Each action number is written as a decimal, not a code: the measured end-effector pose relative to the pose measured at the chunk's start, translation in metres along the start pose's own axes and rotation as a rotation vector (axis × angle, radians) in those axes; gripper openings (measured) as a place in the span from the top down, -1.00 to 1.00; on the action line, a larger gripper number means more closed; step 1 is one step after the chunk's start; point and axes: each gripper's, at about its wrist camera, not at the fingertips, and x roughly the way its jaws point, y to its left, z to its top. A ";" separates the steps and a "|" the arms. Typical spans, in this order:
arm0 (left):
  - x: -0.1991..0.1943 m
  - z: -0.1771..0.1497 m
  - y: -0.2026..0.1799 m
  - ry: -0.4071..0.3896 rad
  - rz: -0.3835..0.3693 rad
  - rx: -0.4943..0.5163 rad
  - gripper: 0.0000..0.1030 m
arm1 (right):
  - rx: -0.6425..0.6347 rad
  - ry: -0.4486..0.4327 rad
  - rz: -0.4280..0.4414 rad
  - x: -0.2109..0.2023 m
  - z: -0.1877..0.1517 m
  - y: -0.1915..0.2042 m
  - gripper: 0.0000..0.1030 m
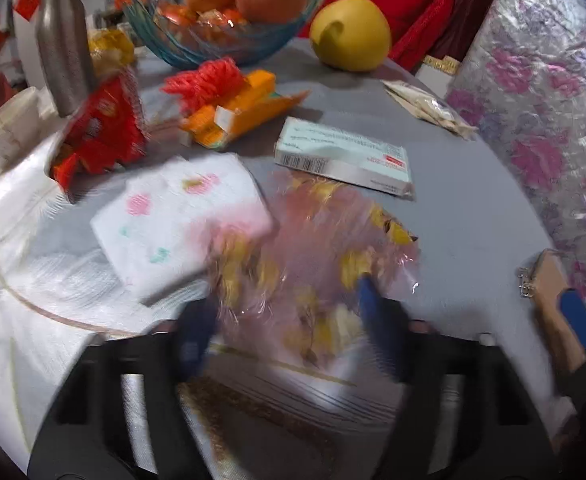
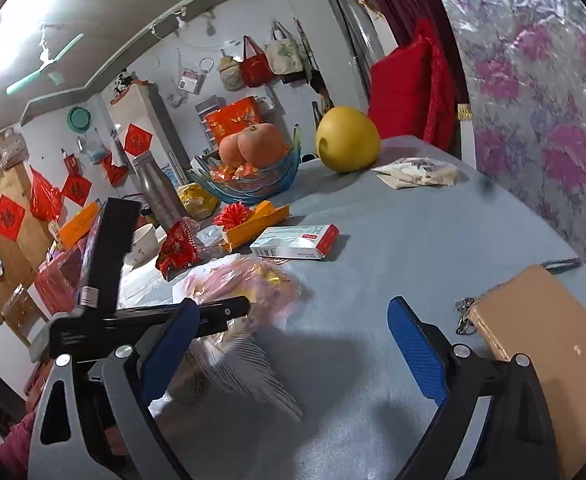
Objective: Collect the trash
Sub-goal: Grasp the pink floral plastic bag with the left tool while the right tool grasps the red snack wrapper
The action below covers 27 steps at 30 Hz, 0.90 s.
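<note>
Wrapper, pink translucent plastic with yellow pieces inside (image 1: 313, 256), lies crumpled on the grey tablecloth (image 1: 473, 232) near the table's front edge, partly over a white floral napkin (image 1: 173, 216). Left gripper (image 1: 289, 312) has its blue fingers either side of the wrapper's near end, plastic bunched between them; blur prevents saying whether the pads actually press, so grip unconfirmed. Approach from the near edge looks chosen because the film rises off the cloth there and offers loose material to pinch.

Right gripper (image 2: 293, 344) hovers spread wide, nothing between its fingers, over bare cloth to the right of the wrapper; judged to be waiting clear of the left one.

Surroundings: medicine box (image 1: 341, 156) just behind the wrapper, orange carton with red ribbon bow (image 1: 229, 104) beyond it, red snack packet (image 1: 101, 132) to the left, all near enough to snag if the film drags. Further back: glass fruit bowl (image 1: 221, 36), yellow pomelo (image 1: 349, 32), steel bottle (image 1: 63, 40). Brown wallet (image 2: 541, 320) sits beside the right gripper, well apart from the wrapper. Napkin may lift along with the wrapper.
</note>
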 end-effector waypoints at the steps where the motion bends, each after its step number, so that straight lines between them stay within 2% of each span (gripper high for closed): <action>1: -0.004 -0.001 0.001 -0.001 -0.023 0.003 0.40 | -0.001 0.000 0.003 0.000 0.000 0.000 -0.82; 3: -0.016 -0.005 0.010 -0.019 -0.054 -0.018 0.60 | 0.006 -0.002 0.004 0.000 0.000 -0.001 -0.82; 5: -0.034 -0.012 0.023 -0.059 -0.040 -0.025 0.64 | 0.014 0.001 0.003 0.001 0.000 -0.002 -0.82; 9: -0.070 -0.033 0.061 -0.106 -0.010 -0.071 0.66 | -0.009 0.020 0.001 0.004 0.000 0.003 -0.82; 13: -0.103 -0.055 0.102 -0.141 0.041 -0.146 0.66 | -0.070 0.102 0.006 0.018 0.000 0.017 -0.82; 16: -0.129 -0.069 0.128 -0.173 0.069 -0.191 0.66 | -0.099 0.173 0.024 0.038 0.003 0.033 -0.82; 18: -0.145 -0.076 0.142 -0.191 0.089 -0.210 0.66 | -0.117 0.221 0.072 0.055 0.010 0.051 -0.82; 23: -0.175 -0.087 0.174 -0.234 0.126 -0.260 0.66 | -0.184 0.270 0.106 0.103 0.032 0.099 -0.81; 27: -0.176 -0.090 0.187 -0.232 0.118 -0.266 0.66 | -0.206 0.290 0.117 0.142 0.048 0.130 -0.74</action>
